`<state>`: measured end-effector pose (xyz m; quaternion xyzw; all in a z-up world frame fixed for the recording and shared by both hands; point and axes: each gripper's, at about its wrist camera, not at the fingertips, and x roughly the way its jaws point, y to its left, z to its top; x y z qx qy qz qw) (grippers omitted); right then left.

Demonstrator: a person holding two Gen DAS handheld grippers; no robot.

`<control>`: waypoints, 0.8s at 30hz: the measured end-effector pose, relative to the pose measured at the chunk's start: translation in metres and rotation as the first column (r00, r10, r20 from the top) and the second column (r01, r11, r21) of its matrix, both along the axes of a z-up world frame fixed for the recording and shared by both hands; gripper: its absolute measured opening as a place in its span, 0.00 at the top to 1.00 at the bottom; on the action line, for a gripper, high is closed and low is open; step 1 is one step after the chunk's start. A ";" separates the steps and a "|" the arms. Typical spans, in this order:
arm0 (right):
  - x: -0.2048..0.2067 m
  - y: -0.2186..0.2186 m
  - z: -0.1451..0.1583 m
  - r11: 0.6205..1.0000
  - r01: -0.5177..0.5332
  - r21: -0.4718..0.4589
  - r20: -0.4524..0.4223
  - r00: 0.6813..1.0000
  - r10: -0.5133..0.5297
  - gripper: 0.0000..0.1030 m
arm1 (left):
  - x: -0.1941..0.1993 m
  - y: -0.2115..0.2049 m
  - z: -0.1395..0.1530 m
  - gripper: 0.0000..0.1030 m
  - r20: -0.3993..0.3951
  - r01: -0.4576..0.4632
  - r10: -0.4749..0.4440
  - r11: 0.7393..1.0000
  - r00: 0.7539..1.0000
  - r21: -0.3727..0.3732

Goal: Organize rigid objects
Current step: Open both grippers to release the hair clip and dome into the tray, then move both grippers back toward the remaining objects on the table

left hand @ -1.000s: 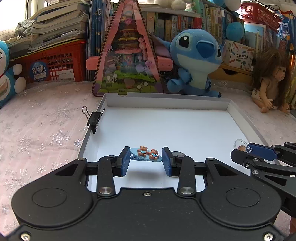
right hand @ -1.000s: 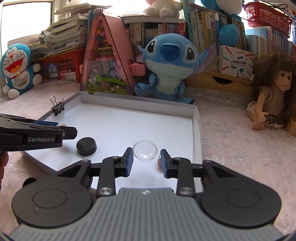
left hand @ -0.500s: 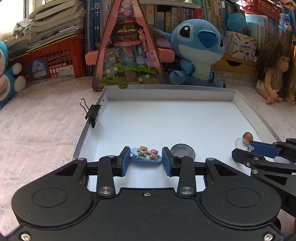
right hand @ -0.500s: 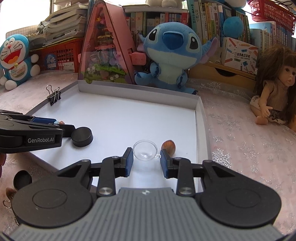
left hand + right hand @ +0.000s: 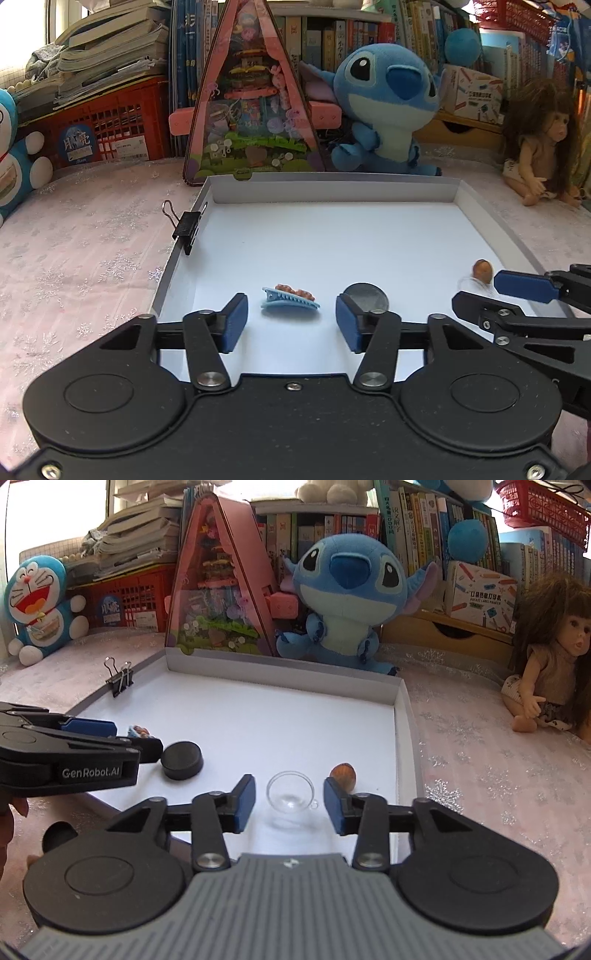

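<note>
This is a home, most likely a child's room or play corner. Across the 12 o'clock side stands a bookshelf [image 5: 406, 528] packed with upright books. Soft toys sit in front of it: a blue Stitch plush [image 5: 347, 602] near 12 o'clock and a Doraemon plush [image 5: 37, 605] at 10 o'clock, with a long-haired doll [image 5: 554, 657] at 3 o'clock. A red plastic crate [image 5: 107, 129] carries stacked papers. The counter [image 5: 81, 240] wears a pink snowflake-patterned cloth.
</note>
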<state>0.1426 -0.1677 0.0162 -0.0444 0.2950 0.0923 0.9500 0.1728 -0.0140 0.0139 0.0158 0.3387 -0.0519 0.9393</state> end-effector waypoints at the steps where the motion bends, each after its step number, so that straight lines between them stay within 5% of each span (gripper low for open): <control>1: -0.002 -0.001 0.002 1.000 -0.001 0.005 0.003 1.000 0.001 0.38 | -0.004 0.001 0.002 0.45 0.005 0.005 -0.005 1.000 1.000 -0.003; 6: -0.015 -0.004 0.009 1.000 -0.009 0.010 0.024 1.000 0.009 0.31 | -0.023 0.005 0.015 0.29 0.042 0.025 -0.024 1.000 0.999 -0.018; 24: -0.072 -0.019 0.019 0.999 -0.040 0.018 0.089 0.995 0.039 0.16 | -0.096 0.011 0.033 0.21 0.099 0.111 -0.106 0.993 0.989 -0.042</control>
